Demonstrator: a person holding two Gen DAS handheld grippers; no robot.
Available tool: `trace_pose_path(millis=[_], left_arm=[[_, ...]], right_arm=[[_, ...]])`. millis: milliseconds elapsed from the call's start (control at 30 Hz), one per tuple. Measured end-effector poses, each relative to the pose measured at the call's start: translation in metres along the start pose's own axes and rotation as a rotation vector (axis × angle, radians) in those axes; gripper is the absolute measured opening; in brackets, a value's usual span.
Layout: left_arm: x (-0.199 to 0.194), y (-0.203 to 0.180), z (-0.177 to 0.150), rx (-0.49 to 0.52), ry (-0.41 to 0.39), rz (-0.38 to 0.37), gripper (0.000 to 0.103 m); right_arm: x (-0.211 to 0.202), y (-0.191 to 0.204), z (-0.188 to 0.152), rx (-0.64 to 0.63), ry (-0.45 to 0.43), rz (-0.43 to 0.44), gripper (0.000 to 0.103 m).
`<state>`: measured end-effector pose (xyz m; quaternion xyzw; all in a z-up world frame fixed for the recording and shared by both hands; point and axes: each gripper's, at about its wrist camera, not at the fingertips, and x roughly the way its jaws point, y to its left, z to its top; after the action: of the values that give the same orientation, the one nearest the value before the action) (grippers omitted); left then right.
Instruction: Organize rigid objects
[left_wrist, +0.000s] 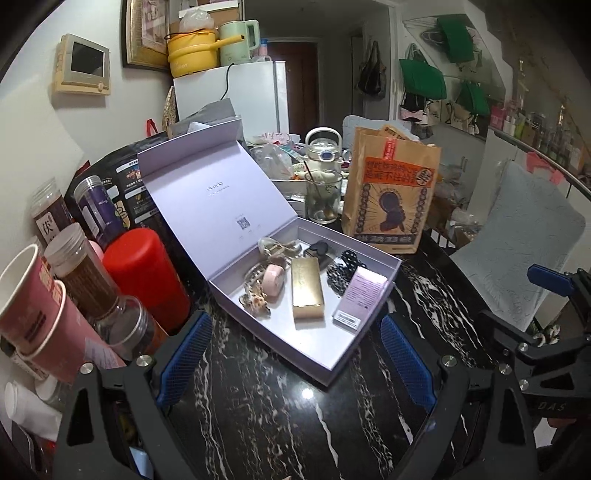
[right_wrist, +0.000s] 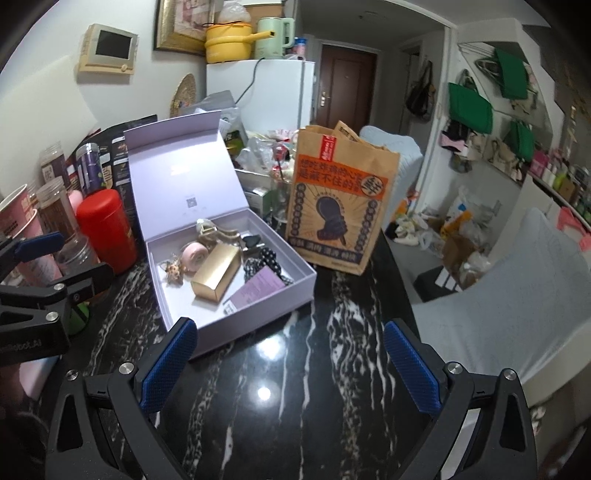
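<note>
- We find the lavender box (left_wrist: 364, 334) on the black marble table (left_wrist: 280, 424), lid (left_wrist: 207, 188) swung up and back, standing open.
- Inside, we note: gold box (left_wrist: 307, 288) approx. mid-tray, lying flat; purple carton (left_wrist: 360, 299) just beside it, twd the box's right wall; pink round case (left_wrist: 275, 280) on its other side, touching a leopard-print clip (left_wrist: 255, 304).
- Black patterned hair clips (left_wrist: 341, 271) lie behind the purple carton; a dark heart-shaped item (left_wrist: 317, 249) sits twd the rear wall.
- Left gripper (left_wrist: 293, 363): jaws spread wide, nothing btwn them, held above bare table just short of the box's near corner.
- Right gripper (right_wrist: 290, 363): jaws likewise spread wide, empty, over the table beside the box's right front.
- Brown paper bag (right_wrist: 338, 199) stands upright behind the box; red canister (left_wrist: 147, 278) upright to the box's left, near the lid.
</note>
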<state>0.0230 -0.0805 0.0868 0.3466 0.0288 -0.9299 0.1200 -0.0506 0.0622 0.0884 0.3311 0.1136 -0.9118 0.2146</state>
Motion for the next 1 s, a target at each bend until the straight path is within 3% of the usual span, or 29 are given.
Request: trace_pose_path(millis=[467,1000], left_arm=[[-0.001,0.0,-0.017,-0.021,0.047,-0.062,0.094],[-0.002,0.001,-0.021,-0.015,0.048,-0.053,0.094]], right_arm=[[-0.027,0.009,-0.017,-0.022,-0.045,0.009,0.103],[-0.028,0.01,-0.02,-0.026,-0.047,0.025,0.103]])
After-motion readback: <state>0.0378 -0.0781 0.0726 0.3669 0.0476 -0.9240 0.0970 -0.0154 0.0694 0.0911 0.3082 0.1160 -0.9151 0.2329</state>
